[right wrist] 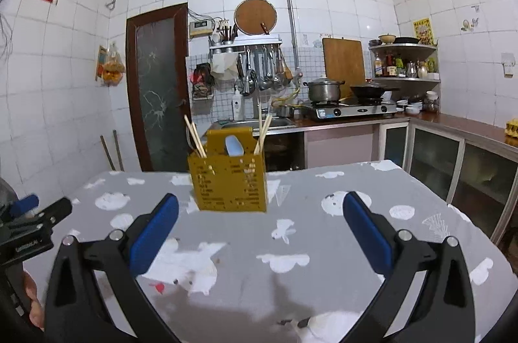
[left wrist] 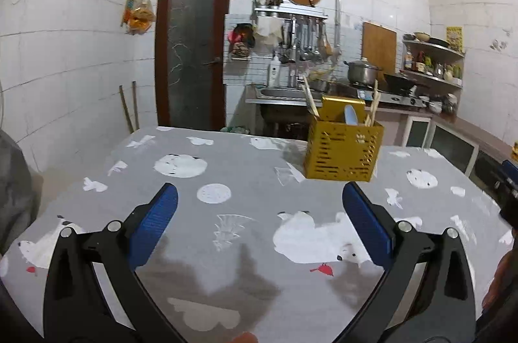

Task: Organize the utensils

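Nearest the cameras, both tongs stand spread wide with nothing between the blue pads: the left tongs [left wrist: 259, 204] and the right tongs [right wrist: 260, 210] hang low over the tabletop [left wrist: 246, 174], each aimed slightly downward. The left tongs also show at the left edge of the right wrist view. The grey printed cloth beneath them carries no loose utensil in either view.

Farther out, near the far edge of the tabletop, stands the yellow perforated utensil holder [right wrist: 228, 181], upright and well apart from both tongs. It already contains chopsticks [right wrist: 196, 137] in the left compartment, a pale blue spoon [right wrist: 233, 145] in the middle, and more chopsticks on the right.

Assessment: sorting appears complete or close to it. No item remains visible outside the holder; any remaining work would lie outside these views.

Behind, the kitchen counter holds a pot [right wrist: 323, 89] and stove.
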`<act>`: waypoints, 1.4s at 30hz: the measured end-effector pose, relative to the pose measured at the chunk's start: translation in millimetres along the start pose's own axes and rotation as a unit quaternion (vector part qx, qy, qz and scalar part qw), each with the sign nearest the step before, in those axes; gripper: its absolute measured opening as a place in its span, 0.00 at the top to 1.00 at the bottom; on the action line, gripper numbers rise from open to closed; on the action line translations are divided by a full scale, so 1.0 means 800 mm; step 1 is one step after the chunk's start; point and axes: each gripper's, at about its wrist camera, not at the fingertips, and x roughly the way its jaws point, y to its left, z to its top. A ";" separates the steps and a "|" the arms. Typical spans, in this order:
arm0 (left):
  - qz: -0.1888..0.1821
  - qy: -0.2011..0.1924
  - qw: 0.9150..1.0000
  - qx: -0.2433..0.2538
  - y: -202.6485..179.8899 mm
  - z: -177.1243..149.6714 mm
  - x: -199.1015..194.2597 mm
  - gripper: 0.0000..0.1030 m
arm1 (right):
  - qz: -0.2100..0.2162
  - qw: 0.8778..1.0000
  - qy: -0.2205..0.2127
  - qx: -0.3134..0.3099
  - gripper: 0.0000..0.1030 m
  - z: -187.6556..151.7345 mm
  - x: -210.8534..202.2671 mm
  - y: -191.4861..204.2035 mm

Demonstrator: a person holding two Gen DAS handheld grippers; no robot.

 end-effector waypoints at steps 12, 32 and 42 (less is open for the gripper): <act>-0.005 -0.024 0.999 0.047 -0.027 -0.059 0.018 0.05 | -0.031 0.999 0.029 -0.019 0.04 -0.067 0.016 0.010; -0.004 -0.039 0.998 0.053 -0.034 -0.061 0.009 0.04 | -0.026 1.000 0.015 -0.006 0.04 -0.070 0.006 0.002; -0.005 -0.036 0.998 0.053 -0.032 -0.060 0.011 0.04 | -0.026 1.000 0.013 -0.006 0.04 -0.069 0.004 0.000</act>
